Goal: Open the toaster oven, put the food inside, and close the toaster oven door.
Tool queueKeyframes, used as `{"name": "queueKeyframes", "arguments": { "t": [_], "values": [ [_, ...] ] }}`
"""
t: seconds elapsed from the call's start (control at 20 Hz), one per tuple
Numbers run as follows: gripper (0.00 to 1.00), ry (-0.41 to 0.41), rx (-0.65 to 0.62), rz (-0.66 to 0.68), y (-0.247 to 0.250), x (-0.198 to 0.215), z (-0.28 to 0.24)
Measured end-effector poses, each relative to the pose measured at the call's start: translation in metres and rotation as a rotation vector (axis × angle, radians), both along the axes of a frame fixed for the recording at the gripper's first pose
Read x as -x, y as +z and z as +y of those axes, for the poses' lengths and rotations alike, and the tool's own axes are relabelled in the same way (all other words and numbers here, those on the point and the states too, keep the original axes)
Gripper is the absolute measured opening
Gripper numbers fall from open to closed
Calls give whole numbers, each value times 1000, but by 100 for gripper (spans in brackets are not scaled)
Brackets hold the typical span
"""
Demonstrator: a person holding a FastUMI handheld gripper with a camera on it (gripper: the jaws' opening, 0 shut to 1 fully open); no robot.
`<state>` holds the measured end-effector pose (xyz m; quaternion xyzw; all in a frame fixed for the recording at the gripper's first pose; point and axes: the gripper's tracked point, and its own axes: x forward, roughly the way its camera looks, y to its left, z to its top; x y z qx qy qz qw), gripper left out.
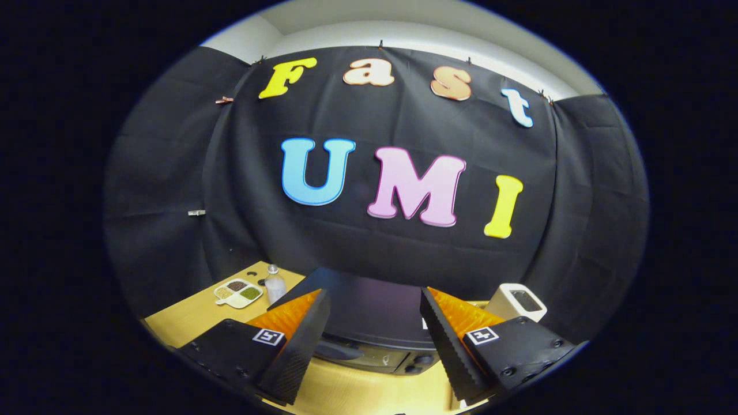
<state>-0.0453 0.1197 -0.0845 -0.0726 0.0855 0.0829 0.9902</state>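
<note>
A black toaster oven (pixel 369 311) stands on the wooden table (pixel 190 320), just ahead of and below my fingers, seen from above. Its dark top fills the space between the fingers, and a strip of its front with a handle and a knob (pixel 424 359) shows lower down. The door looks closed. My gripper (pixel 375 340) is open, held above the oven's front edge, with nothing between its fingers (pixel 300 346).
On the table left of the oven lie a white divided dish (pixel 238 293) with grains or spices and a small clear bottle (pixel 275 283). A white box-shaped container (pixel 516 302) stands at the oven's right. The black cloth wall rises close behind.
</note>
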Motion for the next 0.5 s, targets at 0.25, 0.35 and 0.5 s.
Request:
{"name": "queueKeyframes", "arguments": {
  "t": [0.25,0.35,0.5],
  "values": [
    [98,-24,-82,-80,56,10,-23],
    [98,-40,-95,-106,75,11,-34],
    [98,-54,-101,-139,97,16,-53]
  ]
}}
